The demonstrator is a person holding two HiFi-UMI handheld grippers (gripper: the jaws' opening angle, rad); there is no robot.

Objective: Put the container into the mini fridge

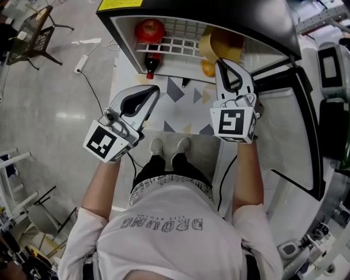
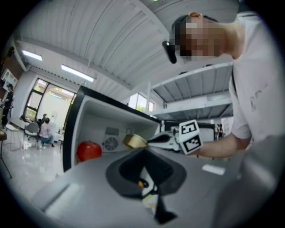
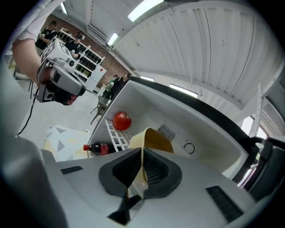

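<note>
Mini fridge [image 1: 246, 22] mouth: we hold the yellow container [image 1: 213, 44] there | right hand-held gripper [image 3: 141, 153] pinches its thin wall | left hand-held gripper [image 1: 154, 91] closed, empty | likely light, flexible; grip the rim.

Head camera steeply down — all see fridge [image 1: 246, 16].

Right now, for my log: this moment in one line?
right tongs: shut on container, in fridge opening | left tongs: shut, empty | apple on shelf, bottle at front
</note>
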